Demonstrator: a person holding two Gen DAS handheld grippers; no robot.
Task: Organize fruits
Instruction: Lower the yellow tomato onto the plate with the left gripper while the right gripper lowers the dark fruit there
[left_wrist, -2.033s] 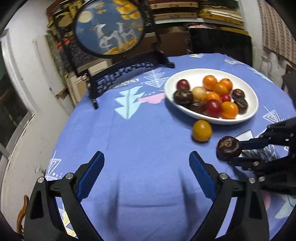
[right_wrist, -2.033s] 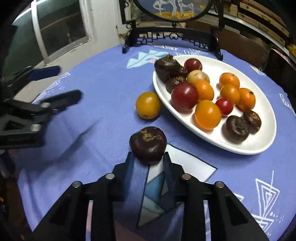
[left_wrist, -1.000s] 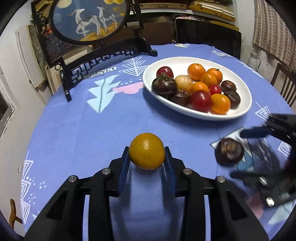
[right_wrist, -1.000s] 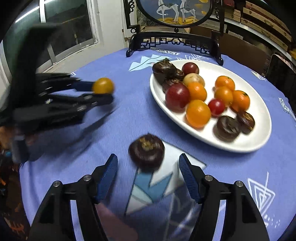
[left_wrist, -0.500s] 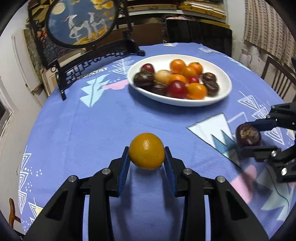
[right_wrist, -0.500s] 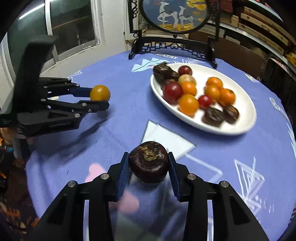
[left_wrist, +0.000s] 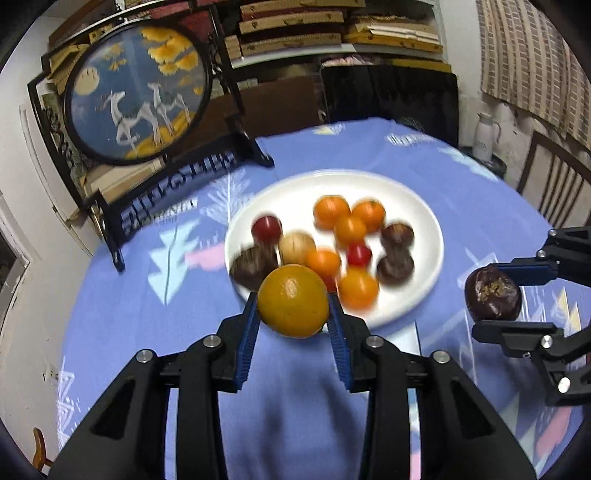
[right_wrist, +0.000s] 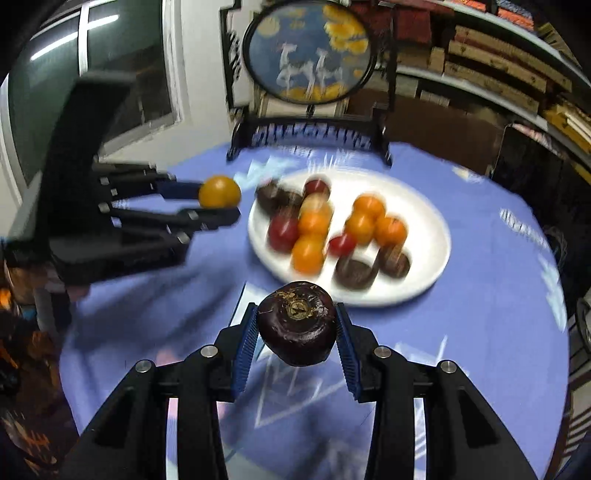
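Both fruits are up off the blue tablecloth (left_wrist: 122, 325) now, where 1 second ago the dark one lay on the cloth between spread fingers, and the white plate (left_wrist: 424, 206) has swung in closer ahead of both tools. The left gripper (left_wrist: 293, 325) is clamped tight on the yellow-orange fruit (left_wrist: 293, 300), its 2 blue pads pressing the fruit's left and right flanks, and the plate's near rim sits just beyond its fingertips. The right gripper (right_wrist: 296, 334) pinches the dark purple fruit (right_wrist: 296, 322) the same way, the fingers only as far apart as the fruit is wide, with the stem scar facing the camera. From the right wrist view the left tool hangs off to the left, level with the plate's left edge. Ahead of both, the plate holds a blurred heap of orange, red and dark fruits. The round painted screen (left_wrist: 136, 96) stands past the plate.
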